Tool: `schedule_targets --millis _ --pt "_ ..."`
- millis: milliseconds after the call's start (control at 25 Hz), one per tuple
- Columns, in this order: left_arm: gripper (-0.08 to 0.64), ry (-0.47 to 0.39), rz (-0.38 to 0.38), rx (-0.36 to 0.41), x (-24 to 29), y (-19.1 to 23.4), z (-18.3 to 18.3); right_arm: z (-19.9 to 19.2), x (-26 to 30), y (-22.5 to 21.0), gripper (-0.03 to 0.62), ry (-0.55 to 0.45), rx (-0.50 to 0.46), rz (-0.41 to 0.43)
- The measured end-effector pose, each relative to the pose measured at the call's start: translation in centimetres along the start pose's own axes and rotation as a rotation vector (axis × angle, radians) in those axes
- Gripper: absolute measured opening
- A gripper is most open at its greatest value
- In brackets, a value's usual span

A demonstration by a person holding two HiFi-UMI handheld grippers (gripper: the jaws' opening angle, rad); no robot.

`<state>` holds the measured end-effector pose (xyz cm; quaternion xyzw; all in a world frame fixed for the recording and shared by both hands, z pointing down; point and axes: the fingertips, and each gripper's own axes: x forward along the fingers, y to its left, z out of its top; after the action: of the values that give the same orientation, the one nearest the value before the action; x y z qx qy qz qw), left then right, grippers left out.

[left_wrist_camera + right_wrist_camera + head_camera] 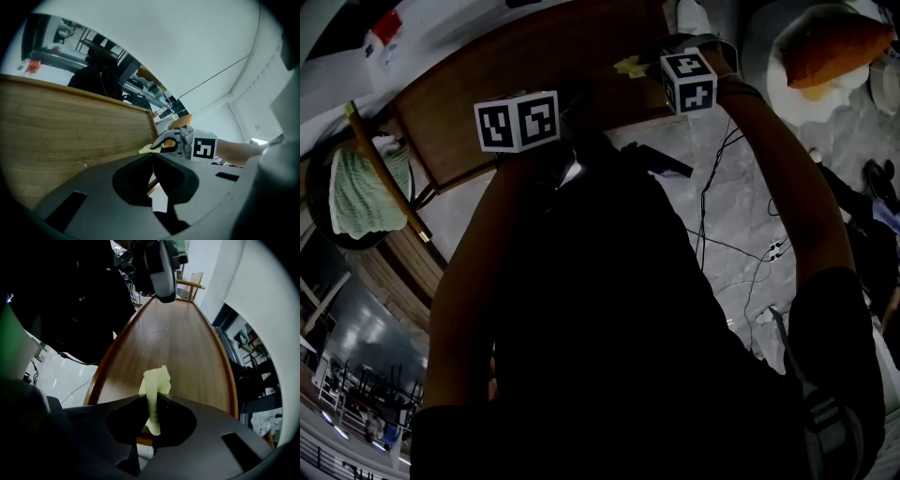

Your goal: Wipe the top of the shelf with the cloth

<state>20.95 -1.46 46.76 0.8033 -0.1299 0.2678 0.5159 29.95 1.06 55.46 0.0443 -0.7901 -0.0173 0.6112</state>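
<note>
Apparently the right gripper [151, 397] is pinching the cloth [156, 379] over the shelf top [180, 341] at 6 o'clock, the left gripper [153, 157] idling closed and empty, a pressed sweep toward 12 o'clock likely coming

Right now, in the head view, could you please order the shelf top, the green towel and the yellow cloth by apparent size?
Largest: shelf top
Next: green towel
Smallest: cloth, by far

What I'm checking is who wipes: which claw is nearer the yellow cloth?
Right. The right claw is shut on the cloth, holding it over the shelf top. The left claw, shut and empty, sits farther along the shelf, apart from the cloth.
</note>
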Motion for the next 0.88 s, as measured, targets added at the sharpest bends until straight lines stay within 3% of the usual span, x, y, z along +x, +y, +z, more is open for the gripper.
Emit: schedule_targets --millis 360,560,760,880 --pt "0.011 0.019 0.019 0.011 -1.7 0.5 -1.3 1.1 0.0 7.3 0.04 0.011 -0.034 0.228" --pt "0.011 0.07 0.045 0.069 -2.1 1.3 -2.4 1.1 0.1 8.5 0.04 0.024 -0.049 0.332" --pt "0.011 0.095 0.068 0.065 -4.0 2.6 -3.9 1.8 -0.1 8.0 0.04 -0.017 0.071 0.405" --pt "0.011 0.059 0.073 0.076 -5.4 3.3 -2.9 5.3 -2.3 3.7 0.04 -0.217 0.242 0.314"
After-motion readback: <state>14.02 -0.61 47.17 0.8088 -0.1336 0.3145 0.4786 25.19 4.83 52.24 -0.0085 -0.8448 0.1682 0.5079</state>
